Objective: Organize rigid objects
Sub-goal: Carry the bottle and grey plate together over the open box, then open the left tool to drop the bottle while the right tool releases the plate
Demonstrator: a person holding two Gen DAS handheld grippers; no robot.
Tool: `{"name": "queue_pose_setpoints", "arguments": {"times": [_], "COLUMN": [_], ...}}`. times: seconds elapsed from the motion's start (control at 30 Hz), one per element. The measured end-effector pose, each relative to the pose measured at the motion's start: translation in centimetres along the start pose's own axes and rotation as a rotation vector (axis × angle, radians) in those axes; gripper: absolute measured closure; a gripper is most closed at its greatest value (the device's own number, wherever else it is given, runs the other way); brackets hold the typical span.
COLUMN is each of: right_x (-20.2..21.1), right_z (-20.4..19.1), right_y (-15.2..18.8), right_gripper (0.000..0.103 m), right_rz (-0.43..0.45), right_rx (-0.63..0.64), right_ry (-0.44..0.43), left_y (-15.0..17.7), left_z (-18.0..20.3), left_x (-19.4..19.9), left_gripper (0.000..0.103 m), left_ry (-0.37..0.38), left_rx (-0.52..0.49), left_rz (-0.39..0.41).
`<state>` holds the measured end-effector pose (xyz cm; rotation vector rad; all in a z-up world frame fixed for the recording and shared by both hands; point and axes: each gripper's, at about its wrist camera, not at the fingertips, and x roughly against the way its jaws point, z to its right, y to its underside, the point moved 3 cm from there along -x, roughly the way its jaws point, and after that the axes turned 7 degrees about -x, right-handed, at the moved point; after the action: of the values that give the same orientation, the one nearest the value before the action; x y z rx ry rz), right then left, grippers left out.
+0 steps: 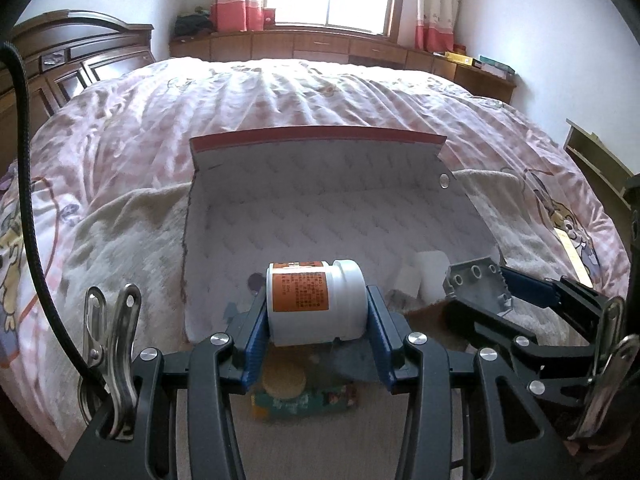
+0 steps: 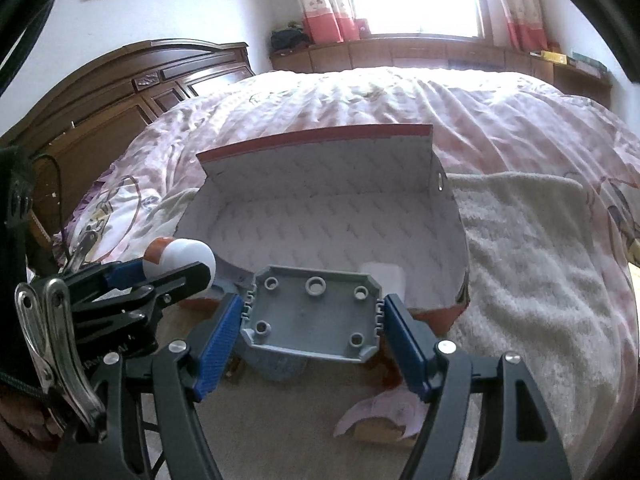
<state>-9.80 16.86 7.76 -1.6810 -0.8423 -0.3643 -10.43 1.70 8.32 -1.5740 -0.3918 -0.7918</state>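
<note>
My left gripper point(image 1: 316, 312) is shut on a white jar with an orange label point(image 1: 316, 304), held on its side over the near edge of an open cardboard box point(image 1: 320, 208). My right gripper point(image 2: 314, 320) is shut on a grey plastic plate with round bosses point(image 2: 312, 316), held over the box's near edge point(image 2: 320, 216). Each gripper shows in the other's view: the right one with the grey plate point(image 1: 476, 284), the left one with the jar point(image 2: 180, 260). A white object point(image 1: 424, 280) lies inside the box at the right.
The box rests on a bed with a pink patterned quilt point(image 1: 280, 92) and a cream blanket point(image 2: 528, 248). A round tan lid on a colourful packet point(image 1: 284, 384) lies below my left gripper. A dark wooden headboard point(image 2: 120, 92) stands at the left, low cabinets point(image 1: 320, 46) under the window.
</note>
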Motion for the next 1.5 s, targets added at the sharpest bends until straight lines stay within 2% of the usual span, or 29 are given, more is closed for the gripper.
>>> {"name": "queue_pose_setpoints", "arguments": {"times": [0.7, 1.5], "right_x": [-4.6, -6.5], "right_z": [2.2, 2.7], "right_y": [-2.9, -2.6], "right_gripper": [0.028, 0.028], "right_rz": [-0.029, -0.058], "right_rx": [0.0, 0.0], "right_ry": [0.06, 0.074], "left_y": [-2.2, -1.7], "left_z": [-1.0, -1.2], "left_x": [-5.9, -8.1], "left_gripper": [0.058, 0.058], "left_ry": [-0.021, -0.02], "left_rx": [0.004, 0.005], "left_rz": [-0.046, -0.087]}}
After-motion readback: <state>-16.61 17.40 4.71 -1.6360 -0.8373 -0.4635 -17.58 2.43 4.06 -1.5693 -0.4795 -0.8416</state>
